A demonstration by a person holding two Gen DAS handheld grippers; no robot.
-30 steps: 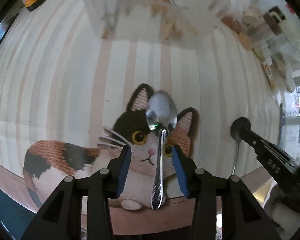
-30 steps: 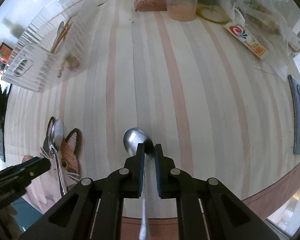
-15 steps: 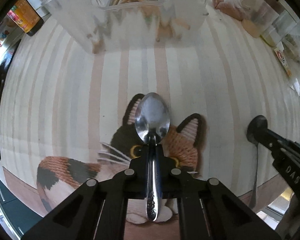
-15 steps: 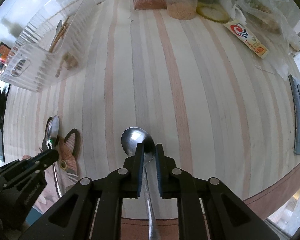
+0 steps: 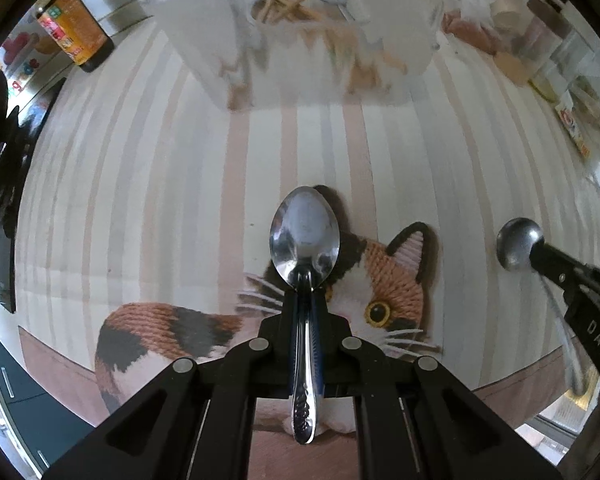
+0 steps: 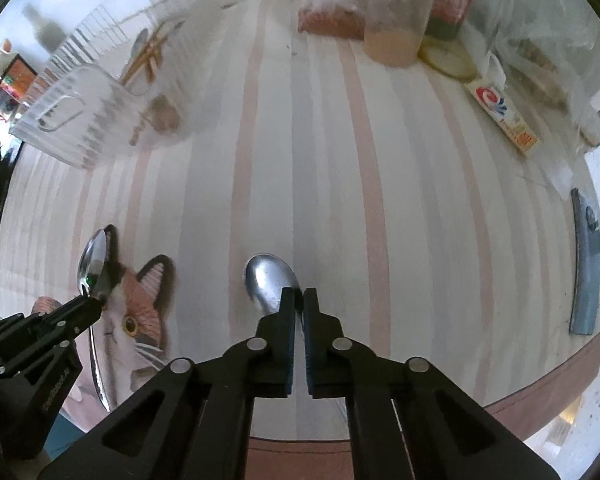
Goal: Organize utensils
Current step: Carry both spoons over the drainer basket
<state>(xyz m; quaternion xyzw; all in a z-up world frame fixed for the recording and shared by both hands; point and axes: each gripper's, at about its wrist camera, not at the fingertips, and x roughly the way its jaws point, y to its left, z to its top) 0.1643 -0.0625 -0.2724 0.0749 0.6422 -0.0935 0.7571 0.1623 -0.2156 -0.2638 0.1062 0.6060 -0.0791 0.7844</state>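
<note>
While my left gripper (image 5: 305, 300) was clamped on the neck of a shiny steel spoon (image 5: 305, 236), its bowl pointed forward and its patterned handle ran back between the fingers, the whole thing held above the calico cat mat (image 5: 384, 280) on the striped tablecloth (image 5: 180, 200). My right gripper (image 6: 296, 300) was closed tight on a second spoon (image 6: 270, 278), a duller, rounder one, whose bowl stuck out just past the fingertips over the bare stripes.

Ahead of both stood the clear ribbed utensil bin (image 5: 320, 52), with wooden chopsticks (image 5: 284, 6) and a metal utensil inside it.

The left view alone showed me the embossed handle end of my spoon and the second spoon's thin handle hanging below the right gripper; the right view hid that handle behind its own fingers. The right view gave me what the left barely caught: a plastic cup (image 6: 396, 20), a green-labelled bottle (image 6: 454, 0), a red-and-white packet (image 6: 504, 116) and a dark flat remote-like object (image 6: 586, 264) near the table's edge. Only the left view showed the orange-labelled bottle (image 5: 74, 28).
</note>
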